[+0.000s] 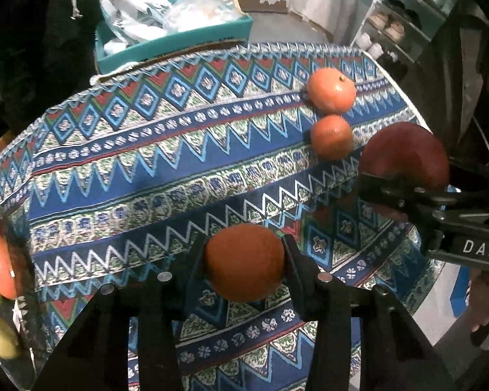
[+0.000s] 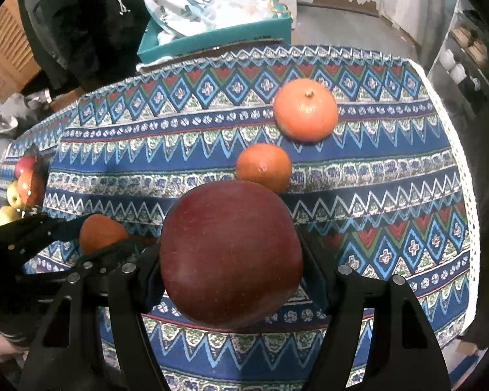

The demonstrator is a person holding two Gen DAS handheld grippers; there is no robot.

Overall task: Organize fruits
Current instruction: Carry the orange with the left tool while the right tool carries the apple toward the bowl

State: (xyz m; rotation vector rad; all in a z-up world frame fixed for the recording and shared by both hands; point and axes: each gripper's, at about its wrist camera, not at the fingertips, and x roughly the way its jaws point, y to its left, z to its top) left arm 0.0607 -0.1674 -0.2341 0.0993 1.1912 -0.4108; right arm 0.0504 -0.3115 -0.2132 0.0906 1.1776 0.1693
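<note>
Left gripper [image 1: 244, 268]: black two-finger unit, fingers reaching forward from the bottom of its own view, jaws closed against both sides of a small orange [image 1: 244, 262] held clear above the cloth; in the right wrist view it enters from the lower left, angled toward the centre. Right gripper [image 2: 231, 257]: same black build, jaws spread wide and clamped on a large red apple [image 2: 231, 254] that fills the gap between them; in the left wrist view it enters from the right edge, body lettered "DAS", with the person's hand [image 1: 482, 306] partly visible behind it.
</note>
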